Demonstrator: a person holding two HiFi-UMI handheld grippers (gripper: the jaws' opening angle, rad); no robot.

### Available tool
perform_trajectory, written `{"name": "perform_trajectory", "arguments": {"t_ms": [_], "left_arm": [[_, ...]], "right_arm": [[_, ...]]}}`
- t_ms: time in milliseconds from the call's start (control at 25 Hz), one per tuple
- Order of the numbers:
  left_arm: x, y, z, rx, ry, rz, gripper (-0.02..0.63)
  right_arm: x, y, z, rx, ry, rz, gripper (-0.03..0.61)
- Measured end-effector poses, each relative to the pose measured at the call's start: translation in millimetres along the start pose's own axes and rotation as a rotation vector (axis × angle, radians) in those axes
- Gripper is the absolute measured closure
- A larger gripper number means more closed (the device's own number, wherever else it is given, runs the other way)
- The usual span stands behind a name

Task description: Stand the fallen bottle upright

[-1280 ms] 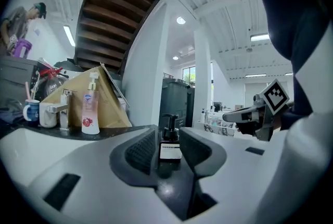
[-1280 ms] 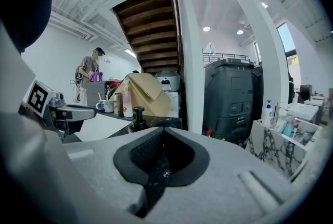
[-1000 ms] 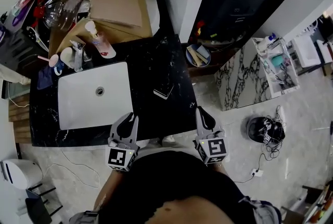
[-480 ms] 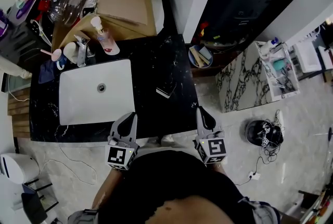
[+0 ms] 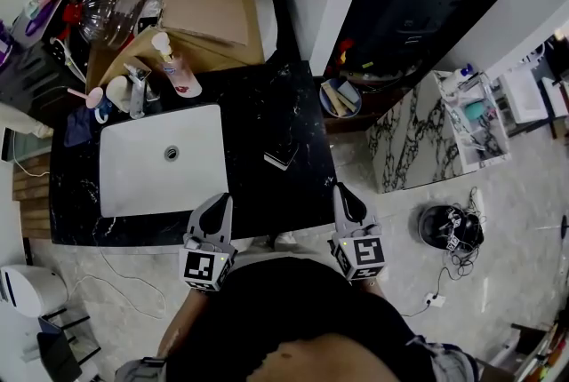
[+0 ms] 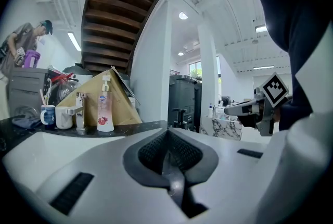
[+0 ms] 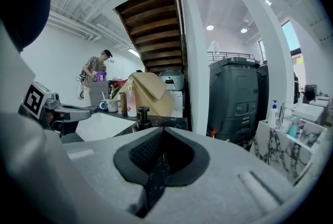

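Counter with white sink, left gripper and right gripper at its near edge, both clenched on nothing, pump bottle upright far left beside tap, dark bottle upright right of sink

Head view: I look steeply down from overhead, far above the black counter. Left gripper view, right gripper view: low at its near edge, facing roughly level across. All share the soap bottle, probably the white mug.
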State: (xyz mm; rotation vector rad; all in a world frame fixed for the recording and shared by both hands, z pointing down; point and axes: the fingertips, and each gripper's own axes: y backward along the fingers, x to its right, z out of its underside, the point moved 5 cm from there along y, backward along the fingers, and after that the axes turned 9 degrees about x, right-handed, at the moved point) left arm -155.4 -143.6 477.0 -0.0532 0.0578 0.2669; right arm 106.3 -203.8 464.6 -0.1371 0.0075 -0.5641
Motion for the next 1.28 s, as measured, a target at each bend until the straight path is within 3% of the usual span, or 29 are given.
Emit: {"name": "perform_trajectory", "arguments": {"t_ms": [640,1280], "left_arm": [[6.8,-1.6,0.7,-0.019,-0.013,0.003,0.611],[3.5,8.9,5.0,-0.019,0.029,-0.034,0.611]], "right_arm": [[-0.4,-4.9,0.6,-0.01,0.005,-0.04,0.575],[-7.7,-3.3,3.5,-0.023,0.001,-0.074,0.575]]}}
